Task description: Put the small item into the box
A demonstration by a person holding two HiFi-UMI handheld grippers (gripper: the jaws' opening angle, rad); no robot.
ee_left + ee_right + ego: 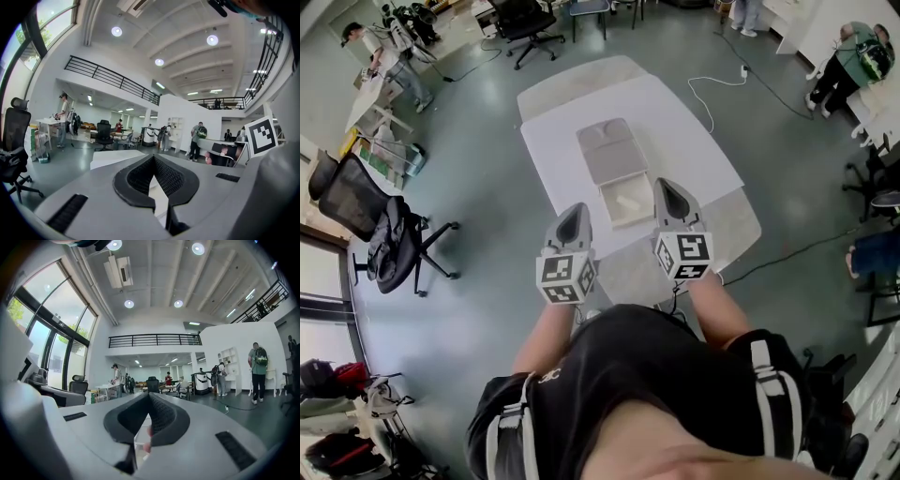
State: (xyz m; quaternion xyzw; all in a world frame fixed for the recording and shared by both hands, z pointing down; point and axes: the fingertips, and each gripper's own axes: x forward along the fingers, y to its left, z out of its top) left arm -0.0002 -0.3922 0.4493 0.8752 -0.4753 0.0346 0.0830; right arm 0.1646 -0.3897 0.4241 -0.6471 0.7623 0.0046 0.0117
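Note:
An open pale box stands on the white table [562,141] in the head view, its lid [610,150] folded back and its shallow tray [606,210] nearer me. A small cream item [624,200] lies inside the tray. My left gripper [575,209] hovers just left of the tray's near corner, jaws shut and empty [153,157]. At the tray's right edge my right gripper [665,184] is also shut [149,395], holding nothing I can make out. A pinkish speck shows through the gap below its tips; I cannot tell what it is.
A black office chair [389,239] stands on the floor at left, another chair [525,23] beyond the table. A white cable [712,89] trails on the floor at right. People stand at desks around the room's edges.

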